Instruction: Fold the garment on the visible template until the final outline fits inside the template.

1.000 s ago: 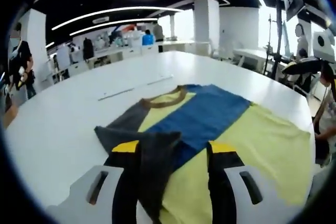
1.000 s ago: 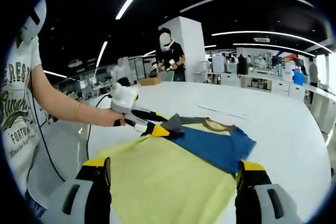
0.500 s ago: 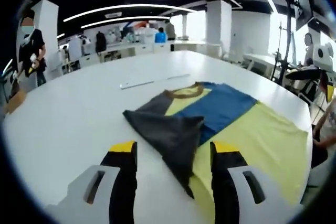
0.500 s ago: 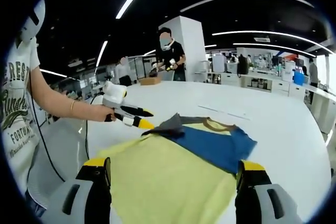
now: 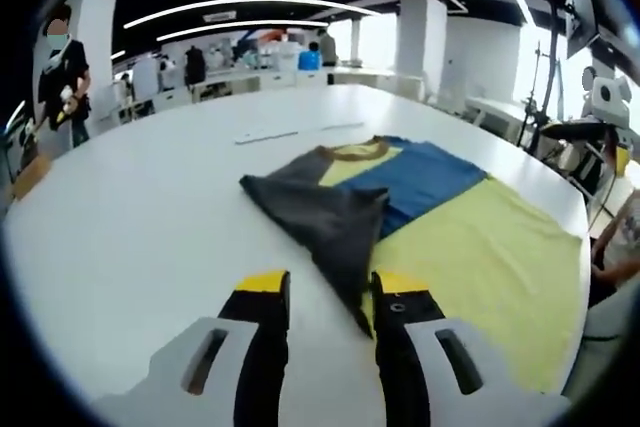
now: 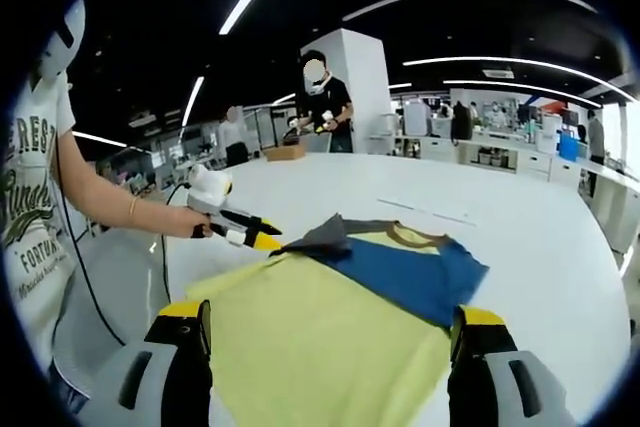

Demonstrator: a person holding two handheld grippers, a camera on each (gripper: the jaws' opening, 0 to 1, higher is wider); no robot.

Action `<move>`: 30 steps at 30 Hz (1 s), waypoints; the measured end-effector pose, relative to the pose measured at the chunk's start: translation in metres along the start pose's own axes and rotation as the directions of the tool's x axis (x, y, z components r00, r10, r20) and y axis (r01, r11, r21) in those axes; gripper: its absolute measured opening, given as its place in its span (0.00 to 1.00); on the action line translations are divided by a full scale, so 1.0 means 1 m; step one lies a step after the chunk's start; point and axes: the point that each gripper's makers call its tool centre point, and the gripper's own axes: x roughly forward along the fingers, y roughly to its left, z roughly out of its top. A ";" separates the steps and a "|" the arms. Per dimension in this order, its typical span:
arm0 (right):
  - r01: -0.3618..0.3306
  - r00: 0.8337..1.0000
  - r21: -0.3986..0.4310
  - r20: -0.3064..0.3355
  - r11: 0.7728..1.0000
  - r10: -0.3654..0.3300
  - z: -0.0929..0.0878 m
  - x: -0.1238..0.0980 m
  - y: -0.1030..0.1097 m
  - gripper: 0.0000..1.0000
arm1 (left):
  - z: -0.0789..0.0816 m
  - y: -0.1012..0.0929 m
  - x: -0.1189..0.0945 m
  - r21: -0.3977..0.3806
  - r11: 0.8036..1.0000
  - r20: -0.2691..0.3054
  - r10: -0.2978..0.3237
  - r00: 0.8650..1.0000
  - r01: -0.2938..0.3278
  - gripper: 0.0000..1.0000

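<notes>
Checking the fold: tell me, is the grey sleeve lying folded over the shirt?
Yes, the grey sleeve lies folded across the shirt, released by the left gripper.

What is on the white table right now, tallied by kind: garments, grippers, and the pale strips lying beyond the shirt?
Garments: 1, a yellow, blue and grey T-shirt with its grey sleeve folded inward.
Grippers: 2, the left gripper beside the sleeve and the right gripper over the yellow hem.
Thin pale strips: 2, end to end on the white table.
Total: 5.
</notes>
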 end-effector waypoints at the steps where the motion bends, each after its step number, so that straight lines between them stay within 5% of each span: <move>1: 0.000 1.000 0.000 -0.001 1.000 0.000 0.000 0.000 0.000 0.99 | -0.001 -0.001 -0.001 -0.006 1.000 -0.004 -0.004 1.000 0.004 0.23; 17: 0.009 1.000 0.000 -0.008 1.000 -0.009 -0.002 0.001 0.001 0.98 | -0.018 -0.011 0.002 -0.019 0.999 -0.041 -0.032 0.999 0.031 0.03; 30: 0.020 1.000 0.001 -0.003 1.000 -0.020 -0.001 -0.001 0.001 0.97 | -0.025 -0.004 -0.007 -0.050 0.999 -0.064 -0.009 0.998 0.006 0.00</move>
